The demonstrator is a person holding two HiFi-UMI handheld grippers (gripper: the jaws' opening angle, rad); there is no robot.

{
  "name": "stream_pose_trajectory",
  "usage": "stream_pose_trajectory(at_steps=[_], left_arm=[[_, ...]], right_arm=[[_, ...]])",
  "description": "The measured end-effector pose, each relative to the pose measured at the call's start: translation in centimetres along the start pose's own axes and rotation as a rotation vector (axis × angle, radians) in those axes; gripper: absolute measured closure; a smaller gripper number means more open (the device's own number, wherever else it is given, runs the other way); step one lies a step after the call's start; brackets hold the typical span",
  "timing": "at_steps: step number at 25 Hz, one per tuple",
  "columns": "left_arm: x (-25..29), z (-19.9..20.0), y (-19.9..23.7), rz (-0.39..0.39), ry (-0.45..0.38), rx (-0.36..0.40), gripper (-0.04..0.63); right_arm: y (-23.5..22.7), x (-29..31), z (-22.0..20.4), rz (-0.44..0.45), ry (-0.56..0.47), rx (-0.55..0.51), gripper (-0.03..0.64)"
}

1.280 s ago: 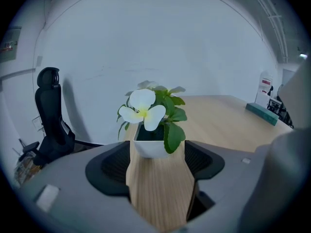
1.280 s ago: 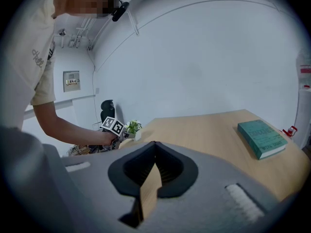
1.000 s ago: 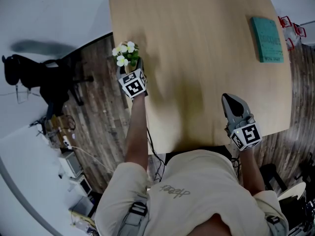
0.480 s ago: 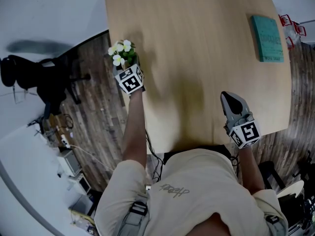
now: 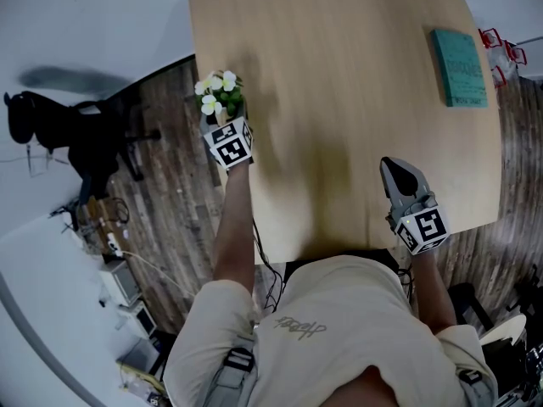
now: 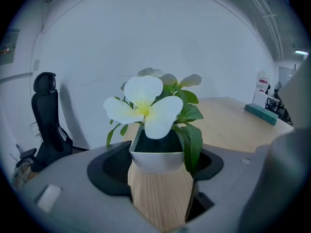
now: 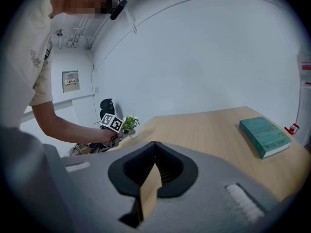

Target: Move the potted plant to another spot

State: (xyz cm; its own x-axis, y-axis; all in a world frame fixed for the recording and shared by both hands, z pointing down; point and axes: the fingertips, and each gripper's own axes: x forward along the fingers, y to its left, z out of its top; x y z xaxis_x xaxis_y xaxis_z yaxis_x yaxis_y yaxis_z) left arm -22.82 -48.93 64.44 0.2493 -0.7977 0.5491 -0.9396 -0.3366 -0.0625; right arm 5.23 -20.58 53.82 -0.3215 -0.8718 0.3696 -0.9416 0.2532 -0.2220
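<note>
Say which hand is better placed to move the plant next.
Left. The left tongs have just been closing, the plant between them at the table edge. The right tongs are empty, shut and well away from it.

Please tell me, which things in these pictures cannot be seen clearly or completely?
- Book cover print: too small, head view.
- Red-and-white object beside the table: too small to name, head view.
- Table's near edge: hidden by the person, head view.
- Wall plate print: too small, right gripper view.
</note>
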Motion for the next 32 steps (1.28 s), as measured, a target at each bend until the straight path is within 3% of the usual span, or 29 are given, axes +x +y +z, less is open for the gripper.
stream_pose_trajectory(at_steps=[18,32], left_arm=[[-11.7,1.5,-3.5,-0.096,-0.082,0.061,0.244],[-16.6,0.6,-3.8,-0.157,-0.109,0.066,0.244]], right_arm=[[3.7,-2.5,1.8,0.025,-0.083,-0.072,0.614],[6.1,-4.6,1.3,-0.034,-0.106,-0.094,0.614]])
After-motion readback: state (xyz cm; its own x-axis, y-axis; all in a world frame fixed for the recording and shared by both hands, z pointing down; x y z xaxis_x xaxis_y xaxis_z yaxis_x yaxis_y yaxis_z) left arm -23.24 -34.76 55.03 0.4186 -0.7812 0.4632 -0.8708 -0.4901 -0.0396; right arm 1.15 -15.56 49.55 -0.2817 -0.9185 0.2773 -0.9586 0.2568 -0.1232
